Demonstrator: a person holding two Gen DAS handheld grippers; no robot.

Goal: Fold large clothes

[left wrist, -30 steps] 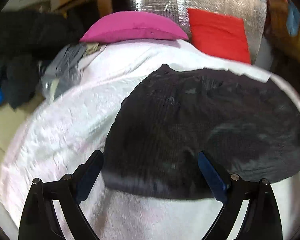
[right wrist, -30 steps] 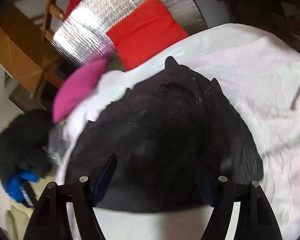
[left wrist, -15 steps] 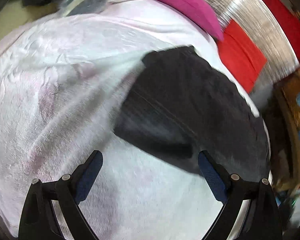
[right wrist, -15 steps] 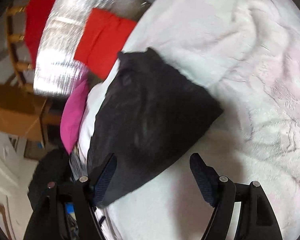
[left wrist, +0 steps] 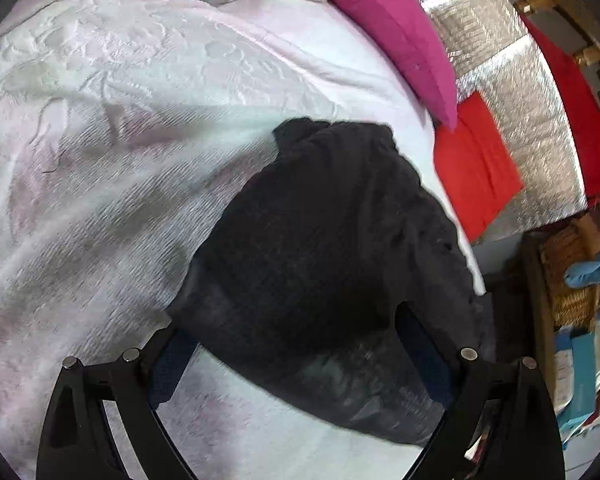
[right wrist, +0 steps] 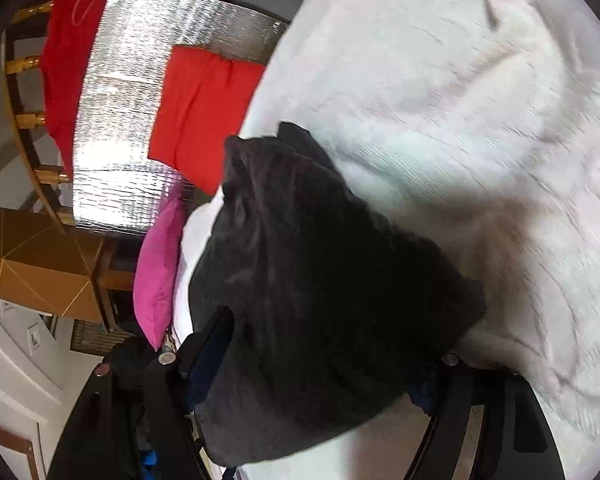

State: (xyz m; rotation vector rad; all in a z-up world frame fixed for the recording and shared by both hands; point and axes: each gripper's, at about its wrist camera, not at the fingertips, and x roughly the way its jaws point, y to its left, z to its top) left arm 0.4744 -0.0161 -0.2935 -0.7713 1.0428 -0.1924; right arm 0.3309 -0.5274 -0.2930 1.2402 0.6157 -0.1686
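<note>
You are lining up for a fold: the dark garment (left wrist: 332,248) is lying bunched at the bed's (left wrist: 100,128) edge nearest the red cushion. Your left gripper (left wrist: 296,364) and right gripper (right wrist: 320,364) are hovering over it, both spread, gripping nothing. Next, each needs a near corner.

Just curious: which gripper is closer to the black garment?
Right, seemingly: the black garment runs deep between the right gripper's fingers; only its edge reaches the left gripper's tips.
</note>
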